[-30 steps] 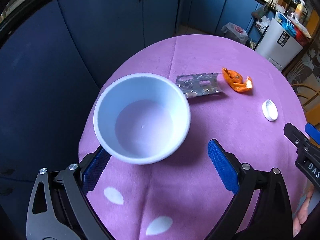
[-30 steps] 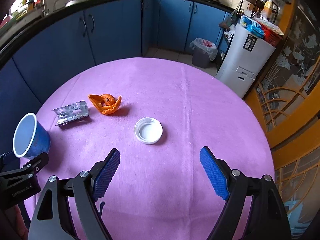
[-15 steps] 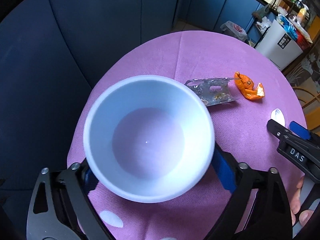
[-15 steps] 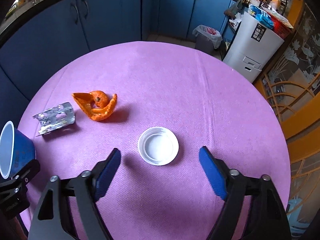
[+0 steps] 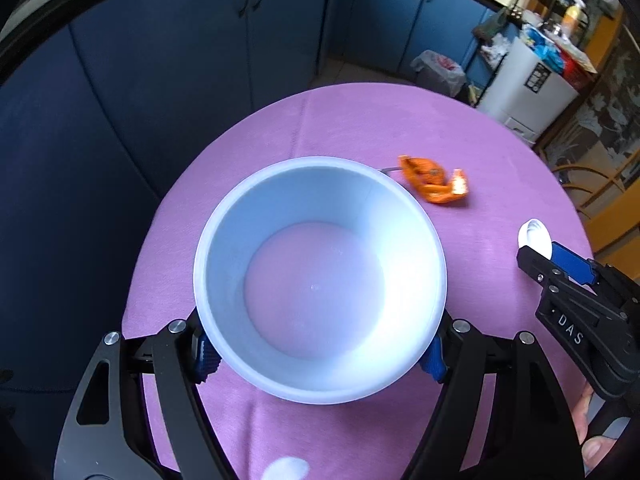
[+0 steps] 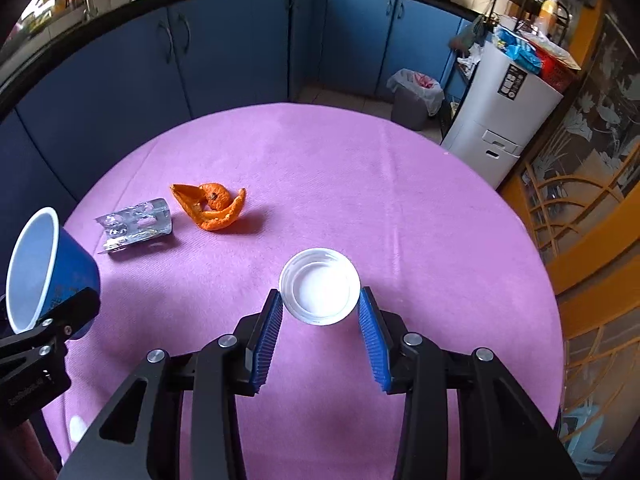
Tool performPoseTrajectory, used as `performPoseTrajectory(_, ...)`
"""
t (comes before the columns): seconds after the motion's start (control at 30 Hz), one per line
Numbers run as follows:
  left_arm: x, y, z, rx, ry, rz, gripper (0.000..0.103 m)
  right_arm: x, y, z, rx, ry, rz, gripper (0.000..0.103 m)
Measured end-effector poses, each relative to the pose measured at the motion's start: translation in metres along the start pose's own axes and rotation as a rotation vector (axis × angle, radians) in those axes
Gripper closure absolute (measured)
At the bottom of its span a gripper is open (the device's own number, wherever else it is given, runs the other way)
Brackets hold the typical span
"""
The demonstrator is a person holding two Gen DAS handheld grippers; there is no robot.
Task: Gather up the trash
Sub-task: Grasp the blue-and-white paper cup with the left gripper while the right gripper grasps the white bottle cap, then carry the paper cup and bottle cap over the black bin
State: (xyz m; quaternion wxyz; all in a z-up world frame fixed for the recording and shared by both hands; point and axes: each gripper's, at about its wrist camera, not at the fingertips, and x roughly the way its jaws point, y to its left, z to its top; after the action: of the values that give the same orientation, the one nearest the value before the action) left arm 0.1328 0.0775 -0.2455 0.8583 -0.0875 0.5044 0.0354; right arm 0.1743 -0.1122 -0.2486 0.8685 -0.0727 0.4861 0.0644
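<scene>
A blue cup, white inside (image 5: 316, 280), fills the left wrist view, and my left gripper (image 5: 318, 360) is closing with its blue pads against the cup's sides. From the right wrist view the cup (image 6: 36, 268) sits at the table's left edge. The jaws of my right gripper (image 6: 320, 300) are closing on a white lid (image 6: 320, 286), whose rim both pads touch. An orange peel (image 6: 212, 208) and a silver blister pack (image 6: 136, 224) lie on the purple tablecloth (image 6: 360, 184), left of the lid. In the left wrist view the cup hides nearly all of the pack.
The round table ends close behind the cup. On the floor beyond are blue cabinets (image 6: 248, 48), a lined trash bin (image 6: 416, 96) and a white unit (image 6: 504, 120) piled with clutter. A person's hand (image 5: 592, 440) holds the right gripper (image 5: 560, 268).
My left gripper has moved in around the cup and narrowed onto it. The right gripper has come forward to the lid, and its jaws have narrowed from wide apart to the lid's rim.
</scene>
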Motion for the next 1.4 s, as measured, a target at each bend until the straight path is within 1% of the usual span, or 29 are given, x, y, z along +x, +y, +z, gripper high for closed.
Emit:
performPoseTrajectory(0.2,-0.008,-0.037,-0.002,0.070,-0.018,-0.021,0.028,-0.026,-0.035,-0.014,0.066,-0.037,-0.013,0.065)
performPoseTrajectory(0.43,-0.015,-0.103,-0.007,0.180,-0.038,-0.059,0.028,-0.046,-0.086,-0.032,0.145,-0.063,-0.047,0.065)
performPoseTrajectory(0.6,-0.019,-0.142,-0.012,0.248,-0.041,-0.085,0.028,-0.063,-0.126,-0.051,0.210,-0.087,-0.077,0.065)
performPoseTrajectory(0.77,-0.022,-0.193,-0.018,0.344,-0.040,-0.115,0.028,-0.073,-0.165,-0.069,0.285,-0.103,-0.098,0.065)
performPoseTrajectory(0.93,-0.027,-0.247,-0.033,0.448,-0.051,-0.146,0.028,-0.080,-0.201,-0.091,0.358,-0.105,-0.123,0.065)
performPoseTrajectory(1.1,-0.030,-0.292,-0.050,0.532,-0.050,-0.172,0.028,-0.083,-0.239,-0.115,0.437,-0.095,-0.147,0.064)
performPoseTrajectory(1.23,-0.029,-0.315,-0.061,0.573,-0.046,-0.185,0.028,-0.084,-0.267,-0.135,0.496,-0.084,-0.166,0.064)
performPoseTrajectory(1.4,-0.028,-0.339,-0.069,0.607,-0.041,-0.189,0.028,-0.084,-0.292,-0.153,0.555,-0.074,-0.185,0.064)
